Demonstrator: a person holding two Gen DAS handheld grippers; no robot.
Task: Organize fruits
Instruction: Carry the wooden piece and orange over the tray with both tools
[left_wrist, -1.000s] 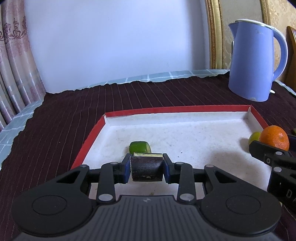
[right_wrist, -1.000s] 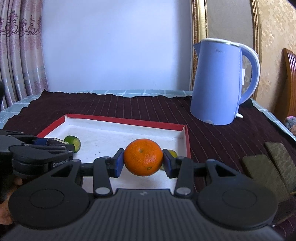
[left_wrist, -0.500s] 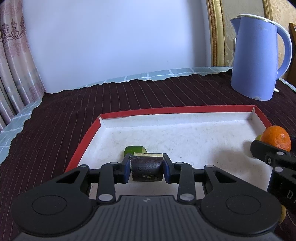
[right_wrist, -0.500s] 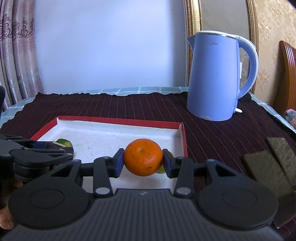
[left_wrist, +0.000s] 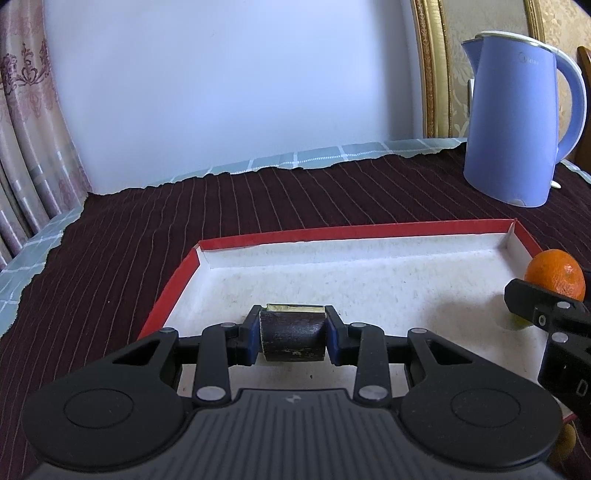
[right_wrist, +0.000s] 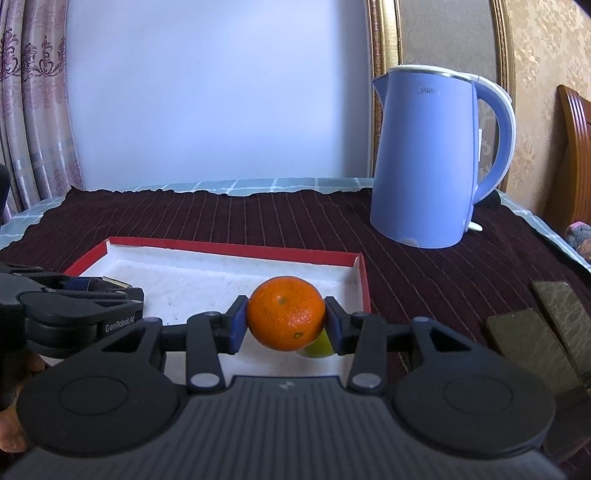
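While the left gripper (left_wrist: 293, 338) clamps a dark chunk (left_wrist: 293, 341) low over the tray (left_wrist: 354, 230), the orange (left_wrist: 555, 277) shows at the tray's right side. From the right wrist, the right gripper (right_wrist: 285, 321) pinches the orange (right_wrist: 285, 318) over the tray's (right_wrist: 236, 248) right part, with a yellow-green fruit (right_wrist: 318, 347) just behind it.

Left gripper (left_wrist: 293, 336): black body, blue pads (left_wrist: 252, 339), silver screws, ribbed grey top. Right gripper (right_wrist: 285, 324): the same.

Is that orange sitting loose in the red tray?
No, the right tool grips the orange between its blue pads, above the tray.
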